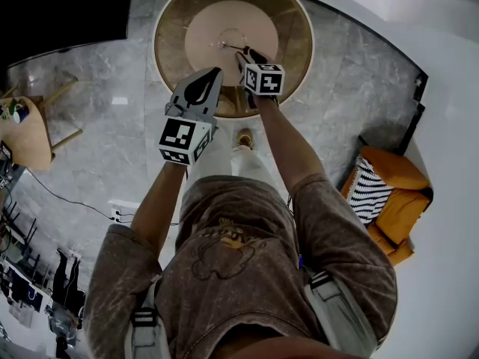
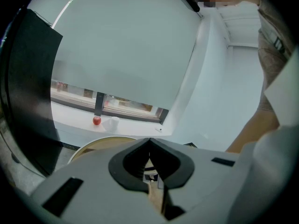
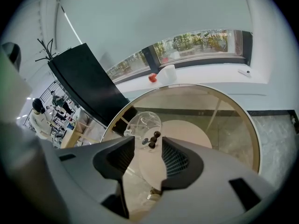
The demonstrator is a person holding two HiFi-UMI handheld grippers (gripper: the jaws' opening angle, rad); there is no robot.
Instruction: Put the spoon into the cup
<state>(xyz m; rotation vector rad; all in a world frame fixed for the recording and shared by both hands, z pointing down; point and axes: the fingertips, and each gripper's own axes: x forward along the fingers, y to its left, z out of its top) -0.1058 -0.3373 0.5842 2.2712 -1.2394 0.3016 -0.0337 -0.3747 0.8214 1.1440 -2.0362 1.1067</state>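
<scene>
Right gripper view: clear cup (image 3: 144, 123) holds spoon (image 3: 153, 139) with dark-beaded handle.

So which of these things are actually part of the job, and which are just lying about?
Part of the job: clear cup, spoon, right claw.
Just lying about: red apple, orange armchair, striped cushion.

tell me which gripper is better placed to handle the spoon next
Right. The right gripper is open with the spoon handle between its fingers at the cup. The left gripper is shut and held back from the cup.
</scene>
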